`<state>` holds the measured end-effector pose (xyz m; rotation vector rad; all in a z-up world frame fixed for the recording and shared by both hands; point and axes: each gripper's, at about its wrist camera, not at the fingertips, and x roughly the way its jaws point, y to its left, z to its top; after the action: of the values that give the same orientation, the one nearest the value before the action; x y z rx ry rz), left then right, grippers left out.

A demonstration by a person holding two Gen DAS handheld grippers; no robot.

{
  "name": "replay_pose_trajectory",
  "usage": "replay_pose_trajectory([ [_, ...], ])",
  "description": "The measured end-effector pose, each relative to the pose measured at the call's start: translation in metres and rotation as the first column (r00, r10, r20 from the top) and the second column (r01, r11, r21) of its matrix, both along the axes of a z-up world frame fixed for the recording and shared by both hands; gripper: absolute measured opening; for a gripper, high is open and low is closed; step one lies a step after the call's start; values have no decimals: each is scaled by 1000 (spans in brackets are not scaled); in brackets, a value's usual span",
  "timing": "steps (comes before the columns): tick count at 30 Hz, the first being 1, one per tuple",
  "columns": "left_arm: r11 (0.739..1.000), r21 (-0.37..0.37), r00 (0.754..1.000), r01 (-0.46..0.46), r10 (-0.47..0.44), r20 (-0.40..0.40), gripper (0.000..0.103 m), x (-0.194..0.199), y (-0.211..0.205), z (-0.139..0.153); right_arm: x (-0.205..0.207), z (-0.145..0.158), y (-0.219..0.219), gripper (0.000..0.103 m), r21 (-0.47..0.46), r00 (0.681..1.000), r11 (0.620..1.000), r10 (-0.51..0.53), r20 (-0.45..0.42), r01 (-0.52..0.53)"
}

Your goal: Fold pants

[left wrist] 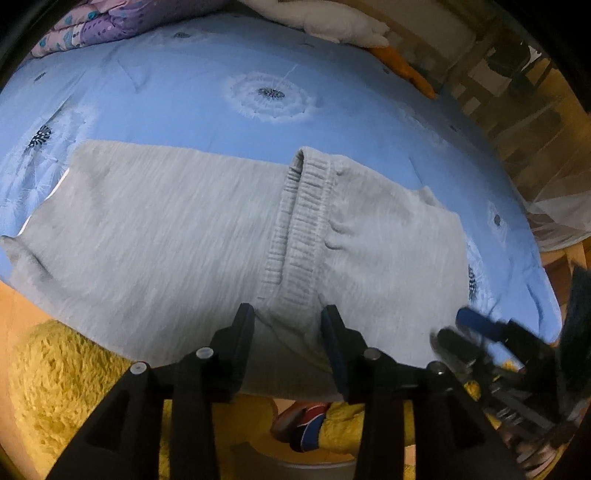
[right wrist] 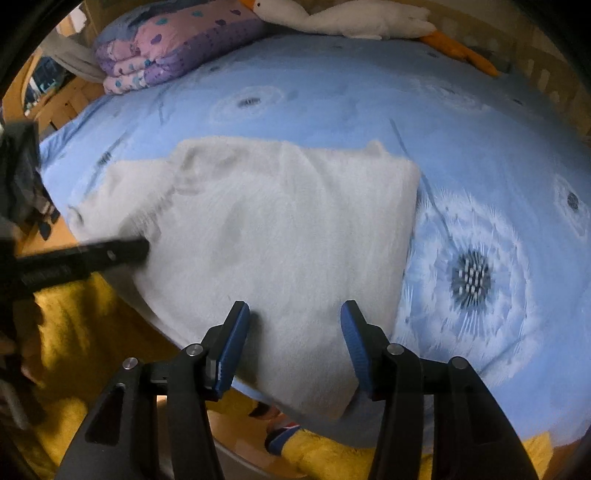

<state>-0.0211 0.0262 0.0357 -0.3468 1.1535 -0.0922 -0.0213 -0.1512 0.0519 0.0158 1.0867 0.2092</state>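
Pants point(left wrist: 166, 229) (grey, folded) lie on bed point(left wrist: 207, 110); both grippers' jaws spread, gripping nothing.

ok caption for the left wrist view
Open left gripper at the near edge of grey pants laid across a blue bed.

A bed with a light blue bedspread point(right wrist: 332, 92) printed with dandelion heads fills both views. At its far end lies a folded purple and pink quilt point(right wrist: 173, 44), and beside that a white plush goose point(right wrist: 351, 18) with orange feet. A shaggy yellow rug point(left wrist: 62, 373) covers the floor below the near edge. Wooden slatted furniture point(left wrist: 491, 74), possibly a bed frame, stands beyond the far right side.
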Motion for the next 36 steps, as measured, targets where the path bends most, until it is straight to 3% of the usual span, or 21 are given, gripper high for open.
replay_pose_trajectory([
  [6, 999, -32, 1000, -5, 6, 15, 52, 6, -1, -5, 40, 40, 6, 54, 12, 994, 996, 89, 67, -90],
  [10, 1000, -31, 1000, -1, 2, 19, 54, 7, -1, -6, 70, 46, 27, 55, -1, 981, 983, 181, 70, -182],
  [15, 999, -40, 1000, -5, 6, 23, 54, 7, 0, -6, 110, 32, 50, 55, -33, 956, 956, 292, 16, -291],
  [20, 999, -45, 999, -1, 2, 35, 54, 3, 0, -5, 135, 19, 63, 55, 23, 922, 922, 387, -32, -386],
  [26, 999, -46, 999, 9, -7, 44, 54, 4, 0, -9, 147, -23, 76, 55, -45, 887, 892, 439, -146, -449],
  [36, 998, -70, 999, -5, 8, 44, 54, 14, 3, -14, 149, -35, 69, 57, 6, 892, 897, 440, -107, -442],
])
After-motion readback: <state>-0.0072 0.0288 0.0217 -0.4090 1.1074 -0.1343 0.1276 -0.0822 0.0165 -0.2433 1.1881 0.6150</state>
